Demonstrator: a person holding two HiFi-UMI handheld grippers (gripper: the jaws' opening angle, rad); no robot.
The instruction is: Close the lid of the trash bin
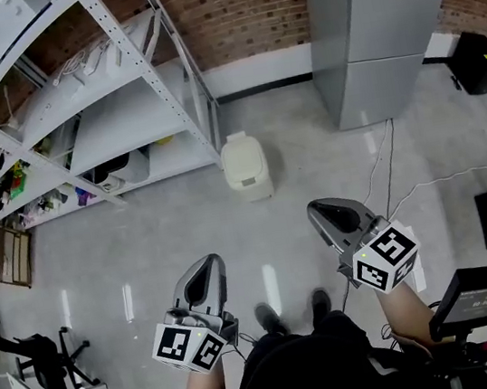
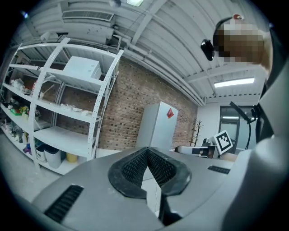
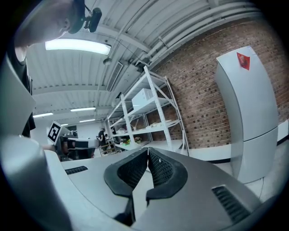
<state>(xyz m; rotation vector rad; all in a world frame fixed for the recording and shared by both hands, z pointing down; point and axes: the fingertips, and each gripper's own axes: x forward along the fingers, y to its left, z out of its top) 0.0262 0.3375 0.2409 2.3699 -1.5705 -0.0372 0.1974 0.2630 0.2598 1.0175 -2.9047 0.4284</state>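
Seen from my head camera, I hold both grippers low in front of me over a pale grey floor [image 1: 141, 242]. The left gripper [image 1: 207, 262] has its jaws pressed together at the tips with nothing between them. Its own view shows the ribbed pads [image 2: 135, 165] meeting in a point against the brick wall [image 2: 122, 113]. The right gripper [image 1: 320, 211] is the same — jaws together and empty, with its marker cube [image 1: 384, 256] turned up toward me.

The trash bin [image 1: 246, 167], small and cream-coloured, stands on the floor well ahead of both grippers. It sits just beside the foot of the white shelving rack [image 1: 112, 118] and apart from the tall grey cabinet [image 1: 372, 22] to its right. Its lid [image 1: 240, 156] appears to lie down flat on the body, though at this range I cannot tell whether it is fully seated. Neither gripper touches the bin. My shoes [image 1: 269, 319] show on the floor between the two grippers, and storage tubs [image 1: 125, 168] sit on the rack's lowest shelf.
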